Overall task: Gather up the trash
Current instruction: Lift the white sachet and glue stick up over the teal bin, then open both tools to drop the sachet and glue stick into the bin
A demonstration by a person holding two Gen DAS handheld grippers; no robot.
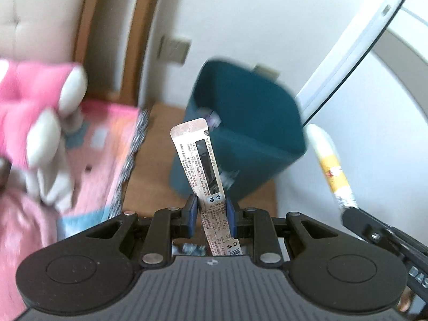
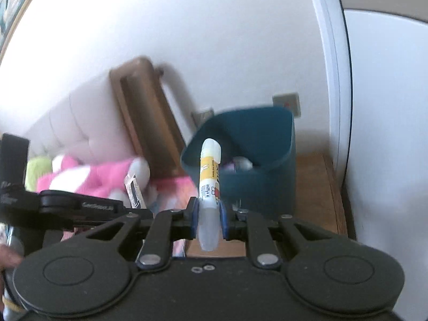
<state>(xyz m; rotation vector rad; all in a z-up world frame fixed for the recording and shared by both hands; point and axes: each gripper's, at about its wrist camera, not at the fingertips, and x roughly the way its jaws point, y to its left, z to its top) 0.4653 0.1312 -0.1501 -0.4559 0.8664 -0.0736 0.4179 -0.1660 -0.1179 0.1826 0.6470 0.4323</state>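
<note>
Bound for the teal bin (image 1: 240, 123), the left gripper (image 1: 211, 211) pinches a flimsy paper wrapper (image 1: 199, 157) near its base (likely weightless), the right gripper (image 2: 208, 214) clamping a stiff glue stick (image 2: 210, 176).

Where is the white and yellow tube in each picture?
Left wrist view: the white and yellow tube is at the right edge, held by the other claw, right of the blue bin.
Right wrist view: the tube stands in the middle, pinched in the right claw, in front of the blue bin.
Shared landmark: the blue bin by the white wall.
</note>
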